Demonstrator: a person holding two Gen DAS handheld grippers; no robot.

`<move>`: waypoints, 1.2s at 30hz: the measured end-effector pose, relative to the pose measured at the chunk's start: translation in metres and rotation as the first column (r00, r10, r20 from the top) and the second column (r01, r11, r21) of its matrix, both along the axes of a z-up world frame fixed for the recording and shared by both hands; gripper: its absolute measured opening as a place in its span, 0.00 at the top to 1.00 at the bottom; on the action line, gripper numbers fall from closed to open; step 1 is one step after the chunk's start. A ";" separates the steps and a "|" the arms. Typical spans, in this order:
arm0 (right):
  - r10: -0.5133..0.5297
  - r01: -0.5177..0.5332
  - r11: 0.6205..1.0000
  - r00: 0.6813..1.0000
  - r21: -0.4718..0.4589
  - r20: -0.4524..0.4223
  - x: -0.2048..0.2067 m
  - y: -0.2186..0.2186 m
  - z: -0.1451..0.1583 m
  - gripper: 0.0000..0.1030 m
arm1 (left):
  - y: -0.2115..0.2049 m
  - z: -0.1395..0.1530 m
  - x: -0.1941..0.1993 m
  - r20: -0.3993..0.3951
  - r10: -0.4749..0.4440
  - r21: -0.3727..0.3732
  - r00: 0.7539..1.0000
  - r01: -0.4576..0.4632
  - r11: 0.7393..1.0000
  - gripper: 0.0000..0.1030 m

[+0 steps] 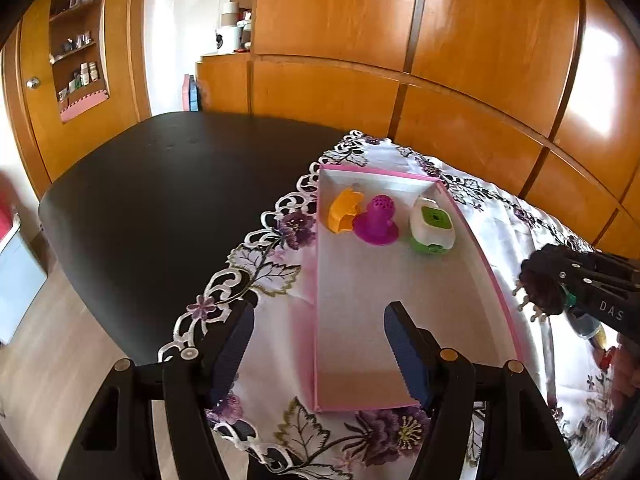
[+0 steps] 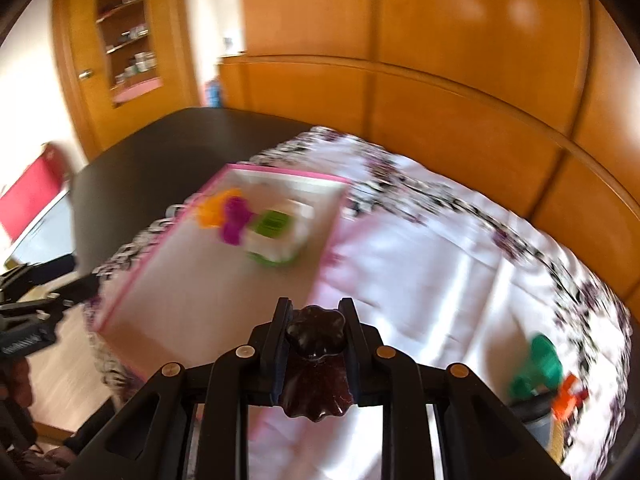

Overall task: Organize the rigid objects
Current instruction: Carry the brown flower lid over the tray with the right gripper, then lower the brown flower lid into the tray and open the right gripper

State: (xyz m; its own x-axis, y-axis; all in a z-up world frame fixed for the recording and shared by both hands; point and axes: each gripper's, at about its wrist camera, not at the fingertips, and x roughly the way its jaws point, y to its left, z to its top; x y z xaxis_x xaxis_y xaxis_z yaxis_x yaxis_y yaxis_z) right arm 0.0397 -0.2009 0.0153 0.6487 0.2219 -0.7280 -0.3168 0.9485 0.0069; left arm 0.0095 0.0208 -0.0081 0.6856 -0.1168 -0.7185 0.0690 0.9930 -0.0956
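A big dark desk (image 1: pixel 160 200) fills the room in front of the wooden cupboards, and a white cloth with purple flowers (image 1: pixel 272 264) lies over one end of it. On the cloth sits a long pink box (image 1: pixel 502 292) with low walls. Three small toys are already in the far end of the box: an orange piece (image 1: pixel 343 211), a purple piece (image 1: pixel 376 220) touching it, and a white and green piece (image 1: pixel 432 226) just beside them. The near half of the box is bare. The left gripper (image 1: pixel 318 356) hangs over the near end of the box with its jaws about half open and nothing between them. The right gripper (image 2: pixel 316 344) has its jaws closed tight on a small dark brown toy (image 2: pixel 316 360) with a bumpy round top, and it is up in the air beside the box, over the cloth. A green toy (image 2: pixel 538 364) and an orange bit (image 2: pixel 568 398) lie on the cloth, well away from the box. The step in hand looks like carrying the brown toy to the box. Next, the right gripper would need to go over the box wall, come down onto a bare spot clear of the three toys, and only then let go. The right view is blurry, so small details are hard to tell.
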 end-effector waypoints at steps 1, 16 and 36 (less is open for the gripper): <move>0.017 -0.017 1.000 1.000 -0.006 0.000 0.000 0.008 0.000 0.78 | 0.001 0.000 0.000 0.000 0.003 -0.001 1.000 -0.003 1.000 0.34; 0.040 -0.051 0.990 0.995 -0.128 -0.088 0.064 0.050 -0.051 0.78 | 0.013 -0.007 0.003 -0.021 0.043 -0.006 0.999 -0.043 0.999 0.34; -0.013 0.010 1.000 0.989 -0.020 -0.144 0.074 0.035 -0.056 0.72 | 0.008 -0.013 0.007 -0.044 0.045 0.006 0.998 -0.045 0.999 0.34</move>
